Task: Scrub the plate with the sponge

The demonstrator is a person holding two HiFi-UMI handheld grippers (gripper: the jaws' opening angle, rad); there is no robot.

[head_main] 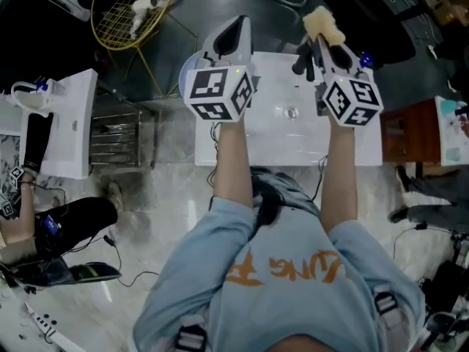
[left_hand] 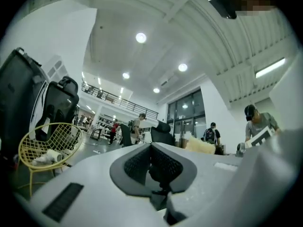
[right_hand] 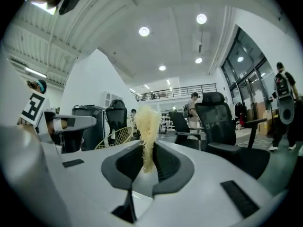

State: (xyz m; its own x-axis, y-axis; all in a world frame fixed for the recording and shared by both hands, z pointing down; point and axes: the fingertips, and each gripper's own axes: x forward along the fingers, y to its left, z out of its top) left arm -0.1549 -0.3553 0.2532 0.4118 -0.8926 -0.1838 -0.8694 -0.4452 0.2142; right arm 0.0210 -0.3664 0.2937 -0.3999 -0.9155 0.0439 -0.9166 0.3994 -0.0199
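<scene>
As seen from the head, stretches both arms forward over a white sink. Holds the left gripper over the sink's left end, tips pointing away, marker cube nearest the body. Shows a pale round edge just left of that cube, possibly the plate, mostly hidden. Holds the right gripper over the far right part of the sink, clamped on the sponge, with a yellow tuft sticking out past the tips. Leaves the drain bare between the two arms. Shows a yellow wire basket on the floor beyond the sink, off to the left.

Through the left gripper view, shows the jaws together, dark pads meeting with nothing between them. Looks level across a large hall, with the wire basket low at the left and the sponge small and pale at the right. Gives no sight of the plate here.

Through the right gripper view, shows the jaws pressed on the sponge, squeezed thin between the pads and standing upright above them, frayed at the top. Catches the left gripper at the left edge and a black chair at the right.
</scene>
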